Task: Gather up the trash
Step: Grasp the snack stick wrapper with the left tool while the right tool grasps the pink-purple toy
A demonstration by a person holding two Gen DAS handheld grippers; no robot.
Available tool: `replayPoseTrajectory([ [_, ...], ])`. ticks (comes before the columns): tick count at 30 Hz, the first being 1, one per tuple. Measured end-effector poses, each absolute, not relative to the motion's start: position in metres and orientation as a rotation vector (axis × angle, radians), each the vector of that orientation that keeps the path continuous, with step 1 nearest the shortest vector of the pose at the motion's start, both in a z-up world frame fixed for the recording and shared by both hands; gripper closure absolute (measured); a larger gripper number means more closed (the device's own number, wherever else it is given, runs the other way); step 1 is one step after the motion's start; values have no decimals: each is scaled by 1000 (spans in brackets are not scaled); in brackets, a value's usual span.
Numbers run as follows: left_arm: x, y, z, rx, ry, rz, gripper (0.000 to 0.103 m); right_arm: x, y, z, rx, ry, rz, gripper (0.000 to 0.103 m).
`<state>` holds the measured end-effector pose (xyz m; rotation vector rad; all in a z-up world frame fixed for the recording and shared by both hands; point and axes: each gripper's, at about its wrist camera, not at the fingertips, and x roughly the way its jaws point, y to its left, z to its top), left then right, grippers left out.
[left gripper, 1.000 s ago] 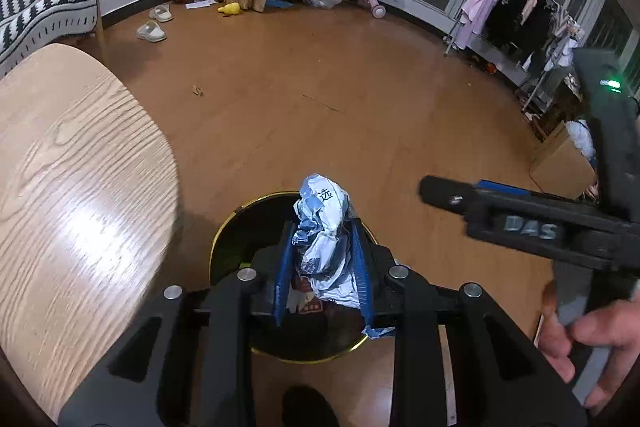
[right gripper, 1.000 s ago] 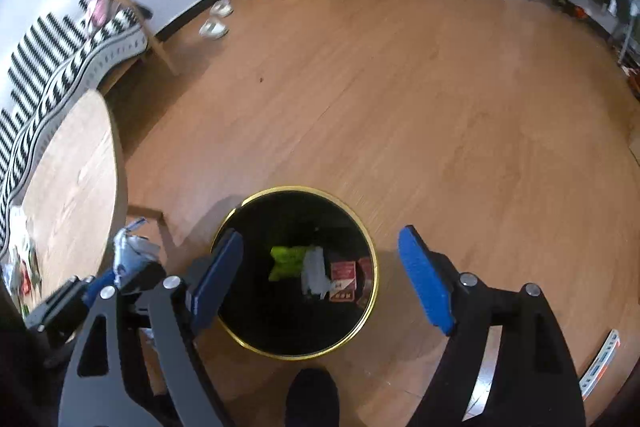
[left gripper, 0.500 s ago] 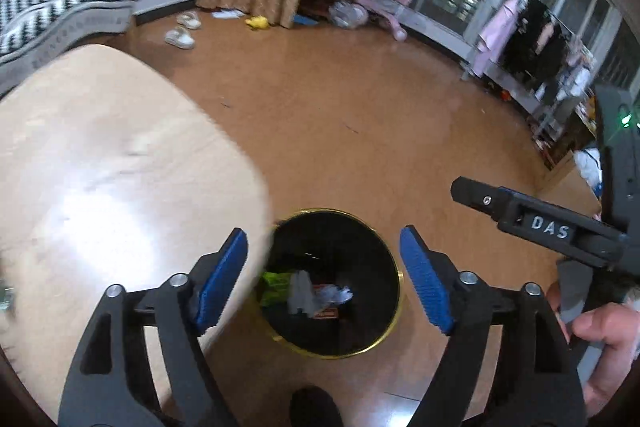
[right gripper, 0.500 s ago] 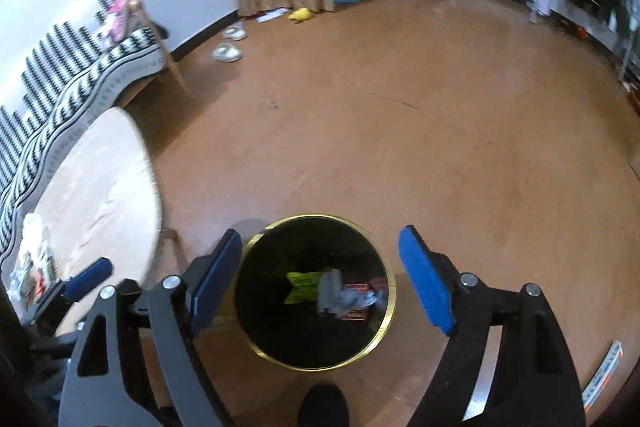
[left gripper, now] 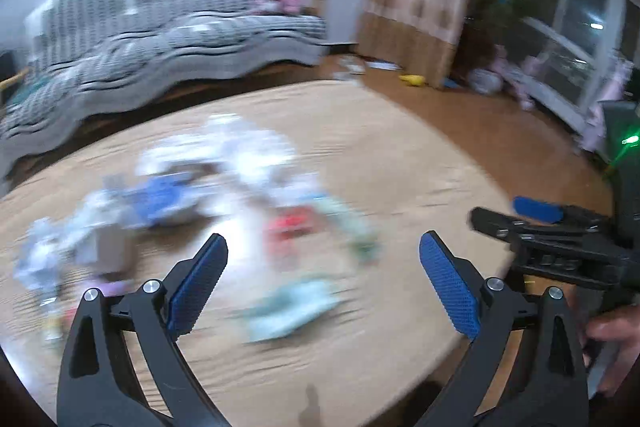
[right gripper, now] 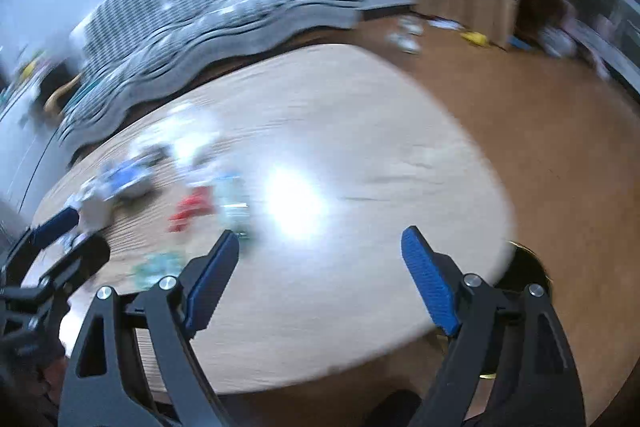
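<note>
Both grippers have swung up and away from the bin since half a second ago, when we were looking straight down into it — now both views face the tabletop [left gripper: 400, 155] and the litter on it. Our left gripper [left gripper: 324, 291] has its jaws spread wide with nothing between them; the right gripper [right gripper: 320, 283] is likewise spread and empty.

We judge the step in hand to be the return trip for another piece. The trash [left gripper: 224, 195] lies scattered on the tabletop's left part, well blurred by motion: white crumpled bits, a blue wrapper [left gripper: 164, 197], a red piece [left gripper: 296, 227] and a pale teal packet [left gripper: 292, 311] nearest the left jaws. What each one is exactly we cannot tell.

Next we would need to steady the left gripper, lower it over the teal packet and close on it.

Of the bin [right gripper: 524, 267] only a sliver of dark opening and gold rim shows past the tabletop's right edge in the right wrist view — its contents are hidden from here.
</note>
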<state>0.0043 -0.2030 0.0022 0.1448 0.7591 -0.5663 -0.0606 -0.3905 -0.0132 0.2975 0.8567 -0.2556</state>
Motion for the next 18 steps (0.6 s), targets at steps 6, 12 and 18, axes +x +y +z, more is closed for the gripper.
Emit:
replayPoseTrajectory([
  [6,43,-57,-7,69,782,-307,9,-1,-270,-15,196,887,-60,22],
  [12,67,42,-32,30,839,-139,9,39,-185,-34,151,943,74,22],
  [18,86,68,-55,-64,896,-133,9,60,-143,-49,136,995,119,22],
])
